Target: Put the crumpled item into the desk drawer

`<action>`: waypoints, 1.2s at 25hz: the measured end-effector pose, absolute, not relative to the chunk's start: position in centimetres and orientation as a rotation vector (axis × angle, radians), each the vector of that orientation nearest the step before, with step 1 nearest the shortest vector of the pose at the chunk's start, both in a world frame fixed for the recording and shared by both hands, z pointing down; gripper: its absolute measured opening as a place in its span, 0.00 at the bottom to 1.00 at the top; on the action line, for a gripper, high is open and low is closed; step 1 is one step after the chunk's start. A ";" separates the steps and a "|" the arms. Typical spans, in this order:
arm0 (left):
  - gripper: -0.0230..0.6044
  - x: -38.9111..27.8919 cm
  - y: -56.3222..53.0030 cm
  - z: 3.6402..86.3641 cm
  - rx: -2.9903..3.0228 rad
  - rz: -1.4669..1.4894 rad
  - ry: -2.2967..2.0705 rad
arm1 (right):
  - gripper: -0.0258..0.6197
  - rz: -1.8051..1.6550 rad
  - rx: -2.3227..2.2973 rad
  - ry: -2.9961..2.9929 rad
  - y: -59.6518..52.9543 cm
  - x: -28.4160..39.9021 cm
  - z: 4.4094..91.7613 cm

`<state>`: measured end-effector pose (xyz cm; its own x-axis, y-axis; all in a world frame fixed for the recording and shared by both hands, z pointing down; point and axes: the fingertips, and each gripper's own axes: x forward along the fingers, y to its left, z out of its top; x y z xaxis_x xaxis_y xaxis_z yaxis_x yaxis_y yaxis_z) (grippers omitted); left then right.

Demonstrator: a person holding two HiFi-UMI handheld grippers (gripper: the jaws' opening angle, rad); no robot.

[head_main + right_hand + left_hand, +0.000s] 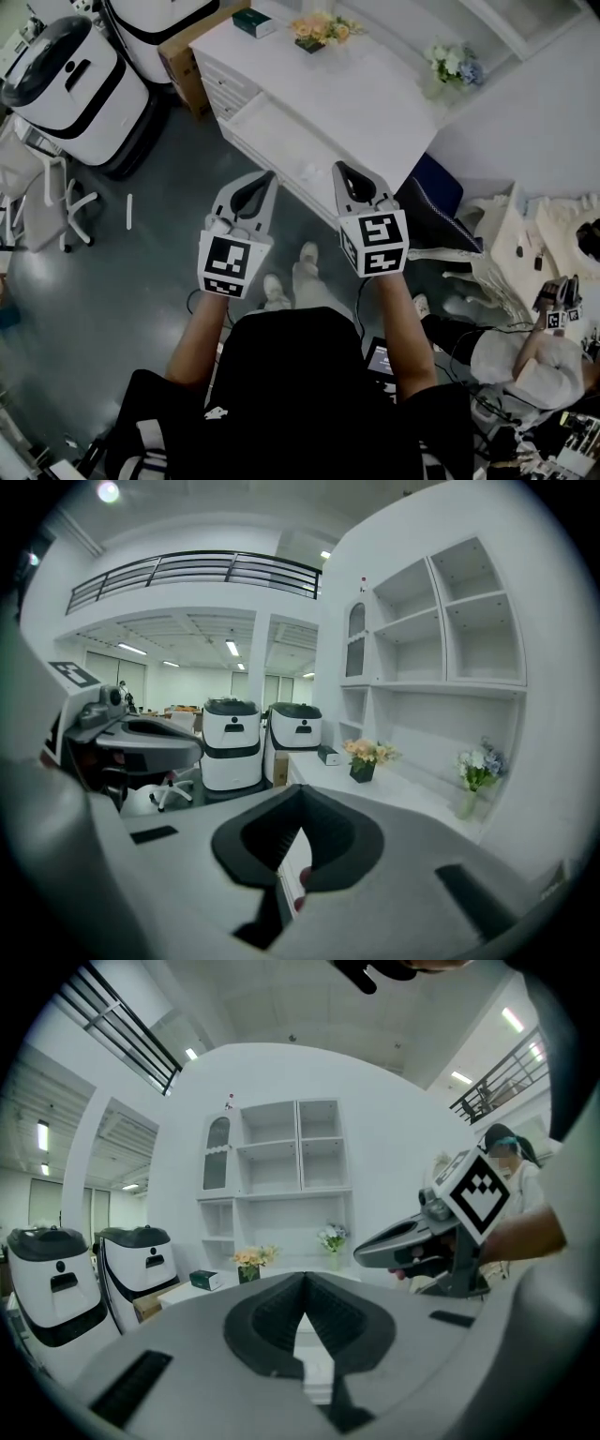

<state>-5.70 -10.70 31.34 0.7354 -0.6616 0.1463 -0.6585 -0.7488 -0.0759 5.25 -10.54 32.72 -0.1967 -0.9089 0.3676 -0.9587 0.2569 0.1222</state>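
The white desk [375, 94] stands ahead of me with one drawer [267, 131] pulled out toward me. A small pale lump [307, 172] lies near the drawer's front right corner; I cannot tell whether it is the crumpled item. Both grippers hang side by side above the floor, just short of the drawer front. My left gripper [270, 176] [305, 1279] is shut with its tips touching and nothing between them. My right gripper [339, 167] [300, 791] is also shut and holds nothing. In each gripper view the other gripper shows at the side.
On the desk stand an orange flower pot [319, 30], a vase of pale flowers [452, 64] and a green box [253, 21]. Two white machines [66, 80] and a cardboard box [183, 58] are at the left, with a chair [47, 202]. A person [525, 356] sits at the right.
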 end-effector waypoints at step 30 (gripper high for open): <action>0.05 0.1 -8.1 24.4 -2.809 -0.168 1.097 | 0.04 0.010 1.817 -2.371 -7.1 9.5 21.8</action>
